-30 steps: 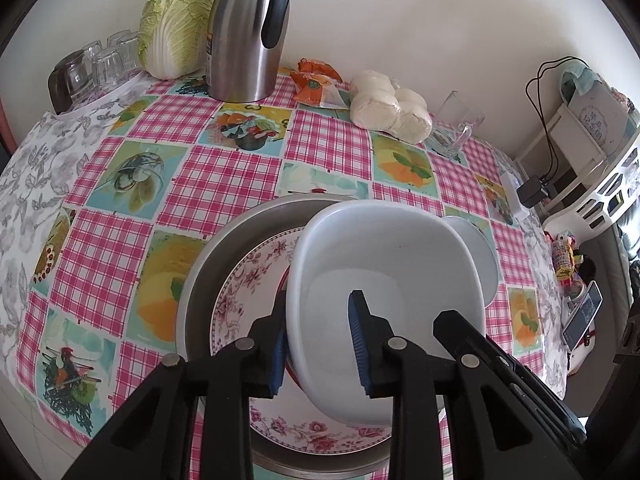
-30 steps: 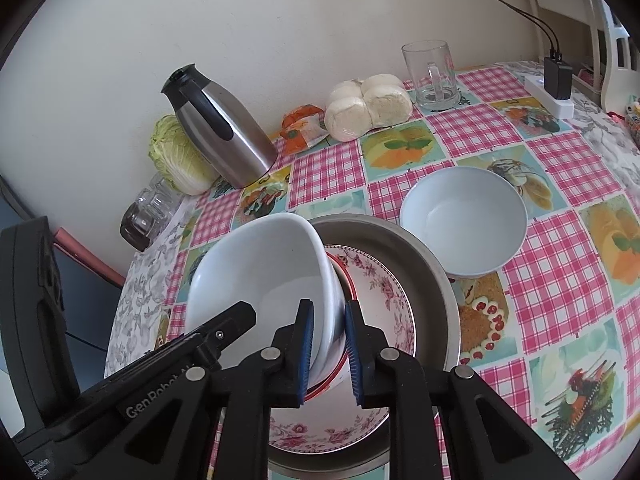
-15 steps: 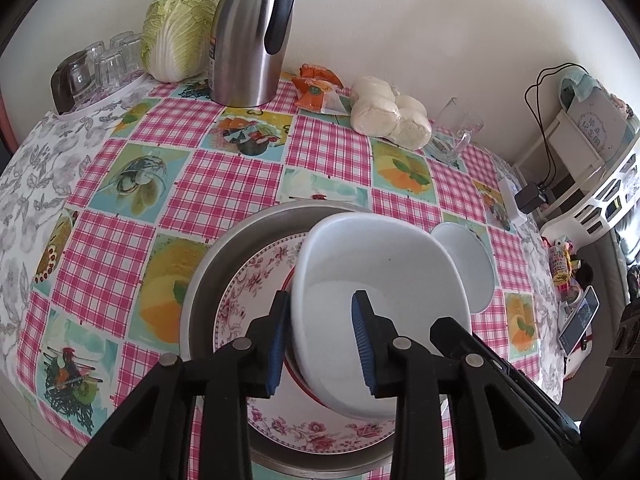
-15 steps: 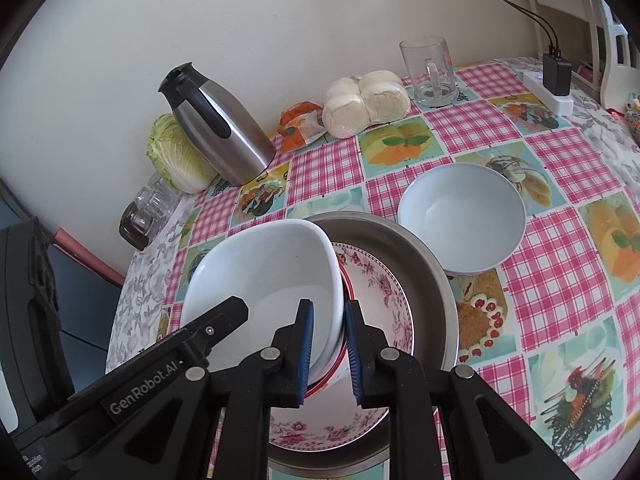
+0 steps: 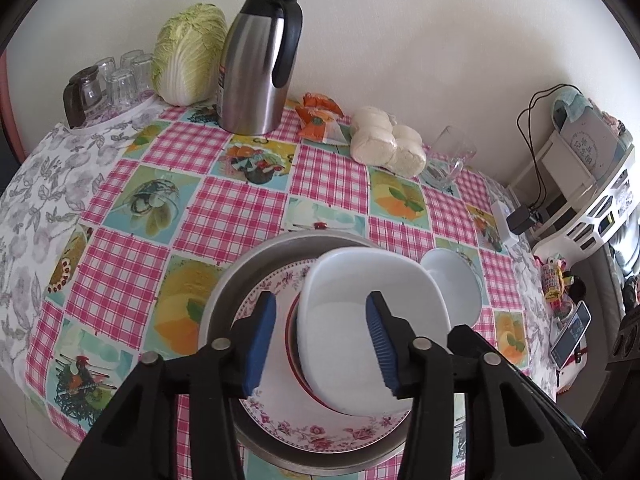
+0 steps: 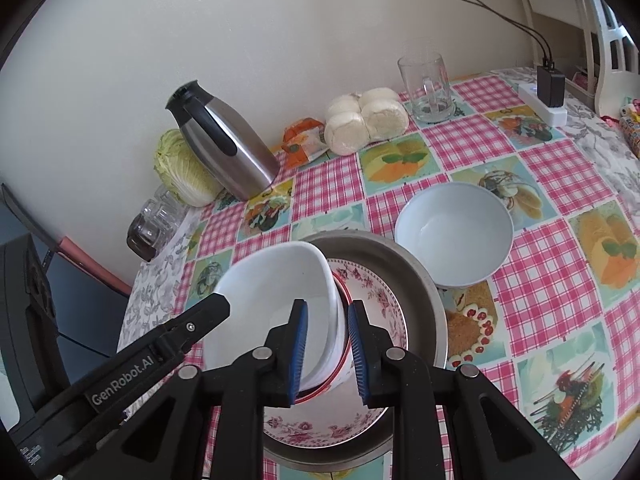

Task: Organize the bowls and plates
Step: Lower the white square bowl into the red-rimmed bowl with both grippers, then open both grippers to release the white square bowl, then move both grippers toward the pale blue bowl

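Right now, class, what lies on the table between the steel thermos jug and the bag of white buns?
An orange snack packet lies between the steel thermos jug and the white buns; both wrist views show it.

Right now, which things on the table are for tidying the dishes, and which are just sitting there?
For the job: square white bowl, red-rimmed bowl under it, flowered plate, metal basin, round white bowl.

Just sitting: thermos, cabbage, buns, glass mug, snack packet.
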